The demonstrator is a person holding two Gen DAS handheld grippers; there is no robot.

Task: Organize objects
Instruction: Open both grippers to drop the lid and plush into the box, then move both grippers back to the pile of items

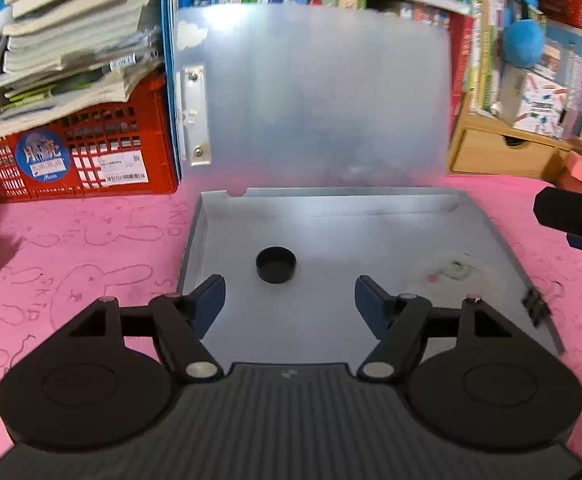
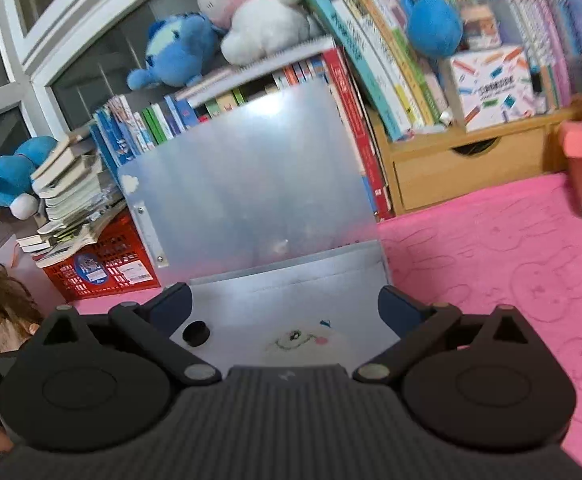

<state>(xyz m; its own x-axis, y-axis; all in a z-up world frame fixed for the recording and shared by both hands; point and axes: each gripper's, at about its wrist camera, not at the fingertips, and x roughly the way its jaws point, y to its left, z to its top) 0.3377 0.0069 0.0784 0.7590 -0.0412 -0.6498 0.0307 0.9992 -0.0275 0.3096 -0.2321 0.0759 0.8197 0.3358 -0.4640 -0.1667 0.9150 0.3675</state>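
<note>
A translucent grey plastic file case (image 1: 331,232) lies open on the pink bunny-print surface (image 1: 91,248), its lid (image 1: 311,92) upright against the books. A small black round cap (image 1: 276,265) sits inside, left of a faint white face print (image 2: 305,340). A red plastic crate (image 1: 91,152) with stacked books stands left, a wooden drawer shelf (image 2: 471,168) right. The left claw (image 1: 290,304) and right claw (image 2: 285,306) hover released, holding nothing.
</note>
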